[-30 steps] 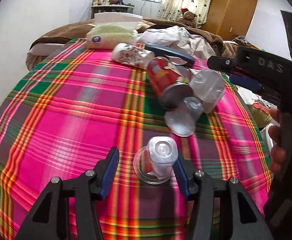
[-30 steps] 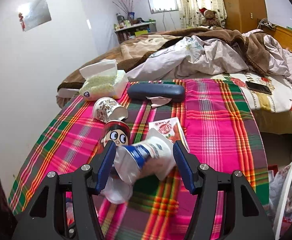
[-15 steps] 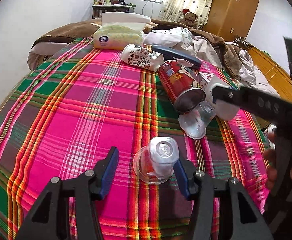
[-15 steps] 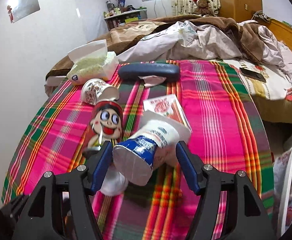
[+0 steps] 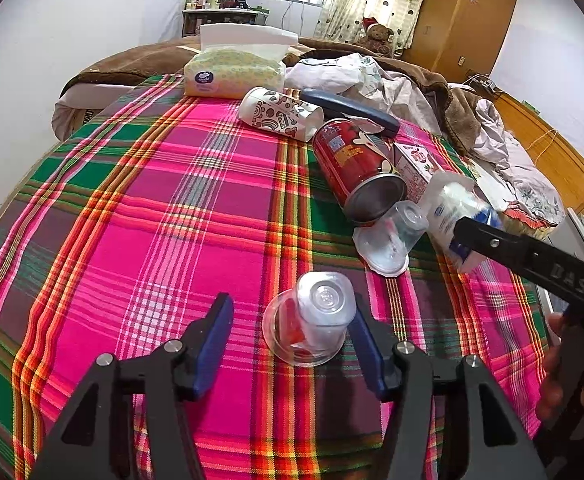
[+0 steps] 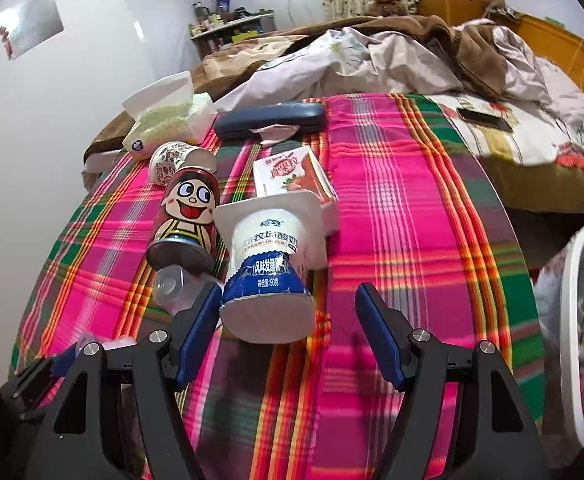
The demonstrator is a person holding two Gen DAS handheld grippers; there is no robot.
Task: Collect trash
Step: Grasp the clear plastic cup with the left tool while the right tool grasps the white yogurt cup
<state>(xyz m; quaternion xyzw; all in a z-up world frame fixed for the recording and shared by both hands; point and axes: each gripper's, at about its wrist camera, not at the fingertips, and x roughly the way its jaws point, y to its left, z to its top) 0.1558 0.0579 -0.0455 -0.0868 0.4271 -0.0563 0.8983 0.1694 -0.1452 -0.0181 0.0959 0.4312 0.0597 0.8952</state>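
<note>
1. trash was scattered over a table under a pink plaid cloth (image 5: 140, 216), mostly toward its right half, with a tissue pack (image 5: 234, 72) at the far edge.
2. left gripper (image 5: 292, 332) hung over the near part of the cloth, jaws apart and just opening wider. an upside-down clear cup (image 5: 312, 320) stood between them, close against the right pad, with a clear gap on the left.
3. further back a patterned paper cup (image 5: 280, 114) lay on its side, a dark blue case (image 5: 348, 110) just behind it.
4. a red can (image 6: 188, 216) with a cartoon face lay on its side, a second clear cup (image 5: 392, 240) tipped against its near end.
5. a small strawberry drink carton (image 6: 292, 176) lay beside the can.
6. right gripper (image 6: 292, 332) also had jaws wide, just opening. a white and blue yogurt cup (image 6: 268, 276) sat upside down between them, close to the left pad, well clear of the right.
7. a white bin (image 6: 576, 340) stood past the table's right edge.
</note>
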